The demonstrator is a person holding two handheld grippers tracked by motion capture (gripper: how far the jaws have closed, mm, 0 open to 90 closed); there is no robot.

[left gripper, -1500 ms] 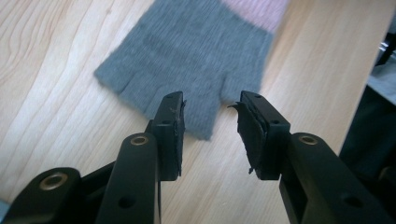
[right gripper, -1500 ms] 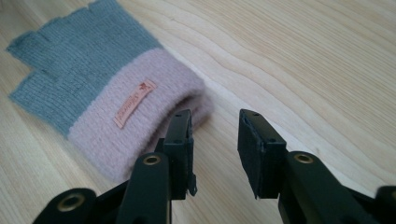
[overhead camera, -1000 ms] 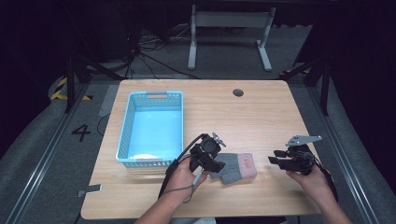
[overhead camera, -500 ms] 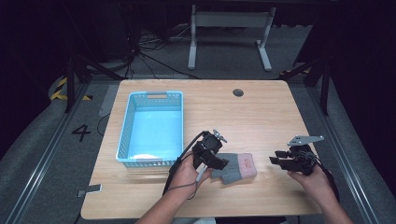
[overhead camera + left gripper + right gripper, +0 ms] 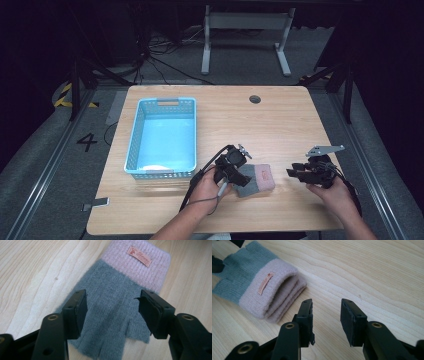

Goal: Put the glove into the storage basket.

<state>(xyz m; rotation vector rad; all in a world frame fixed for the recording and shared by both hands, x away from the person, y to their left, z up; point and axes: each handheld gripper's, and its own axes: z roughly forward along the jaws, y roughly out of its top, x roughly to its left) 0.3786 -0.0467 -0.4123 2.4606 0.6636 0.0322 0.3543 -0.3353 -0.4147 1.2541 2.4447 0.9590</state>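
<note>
Jaws of both grippers gape beside glove; blue basket stands left.

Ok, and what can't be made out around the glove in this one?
- Glove fingertips: left gripper view, cut off by the bottom edge and the jaws.
- Label wording: too small and blurred.
- Second glove beneath: right gripper view shows layered cuffs, count unclear.
- Basket contents: high view, pale patch, too small.

Glove flat on tabletop, basket at ten o'clock; left tool over glove, right tool at three.
</note>
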